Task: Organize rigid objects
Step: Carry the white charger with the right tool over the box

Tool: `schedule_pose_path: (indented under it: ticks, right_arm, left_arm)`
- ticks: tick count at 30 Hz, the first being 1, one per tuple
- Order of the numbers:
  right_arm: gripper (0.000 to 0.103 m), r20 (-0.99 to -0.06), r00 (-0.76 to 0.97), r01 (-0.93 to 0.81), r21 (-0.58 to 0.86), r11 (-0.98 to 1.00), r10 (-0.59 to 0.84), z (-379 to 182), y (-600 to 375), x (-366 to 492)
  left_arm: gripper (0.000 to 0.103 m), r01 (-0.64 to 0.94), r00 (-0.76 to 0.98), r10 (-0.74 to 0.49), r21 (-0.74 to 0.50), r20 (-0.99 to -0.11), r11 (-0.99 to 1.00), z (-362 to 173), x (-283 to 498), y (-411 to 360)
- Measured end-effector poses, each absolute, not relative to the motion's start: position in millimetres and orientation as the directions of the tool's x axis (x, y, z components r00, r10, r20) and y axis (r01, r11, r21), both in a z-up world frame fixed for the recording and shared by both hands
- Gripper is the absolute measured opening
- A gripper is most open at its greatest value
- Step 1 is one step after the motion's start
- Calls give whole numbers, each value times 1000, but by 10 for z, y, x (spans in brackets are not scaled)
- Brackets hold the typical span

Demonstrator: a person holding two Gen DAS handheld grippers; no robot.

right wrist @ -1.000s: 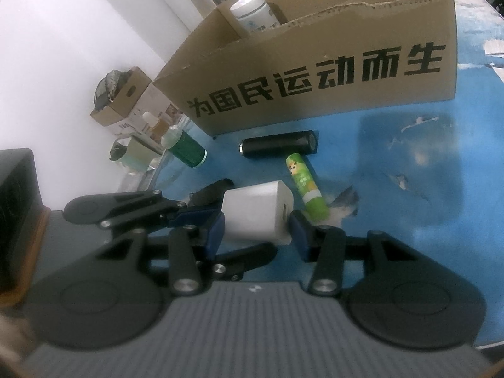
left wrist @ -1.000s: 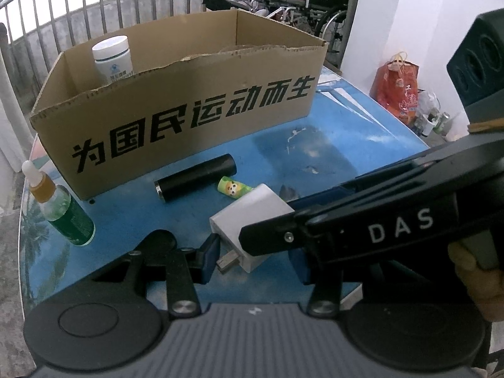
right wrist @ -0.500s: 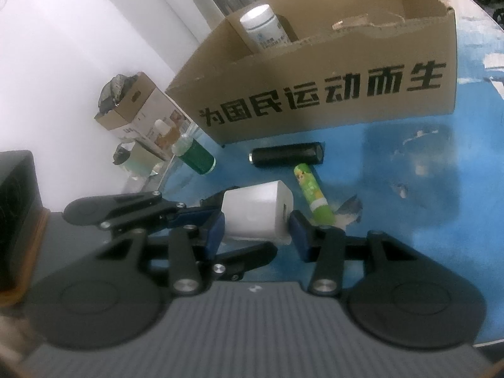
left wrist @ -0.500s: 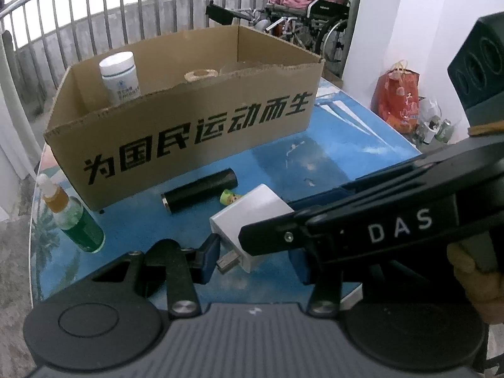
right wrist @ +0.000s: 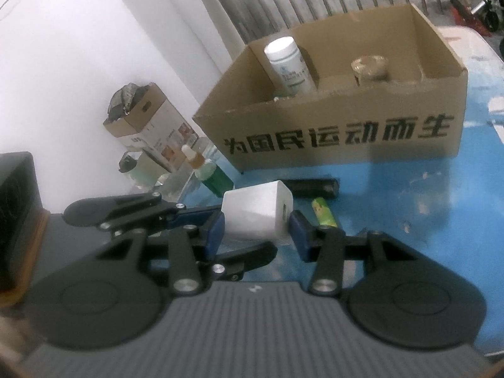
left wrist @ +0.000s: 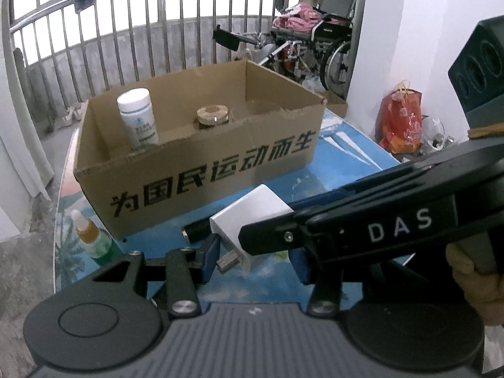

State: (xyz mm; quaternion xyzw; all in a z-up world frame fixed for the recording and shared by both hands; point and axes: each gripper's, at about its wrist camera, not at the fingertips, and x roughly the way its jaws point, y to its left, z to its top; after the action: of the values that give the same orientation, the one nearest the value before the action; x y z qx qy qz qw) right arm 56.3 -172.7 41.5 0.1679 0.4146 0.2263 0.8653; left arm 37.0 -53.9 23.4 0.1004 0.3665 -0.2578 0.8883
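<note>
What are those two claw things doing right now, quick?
Left gripper: shut on the white charger, together with the right.
Right gripper: shut on the white charger, pads against both of its sides.

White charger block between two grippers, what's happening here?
A person holds a gripper in each hand. The right gripper is shut on the white charger block, lifted clear of the blue table; the left gripper closes on it from another side. The cardboard box behind already holds a white bottle and a small jar. A black cylinder, green tube and dropper bottle remain on the table.
</note>
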Motion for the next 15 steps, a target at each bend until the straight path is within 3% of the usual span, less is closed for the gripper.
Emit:
schedule_pose_path:
  ticks: [15]
  right_arm:
    - [45,-562,648,-330,400,855,514,1039,-1706,826]
  left_arm:
    - [49,522,695,-412,19,-590,853,796,719,-515]
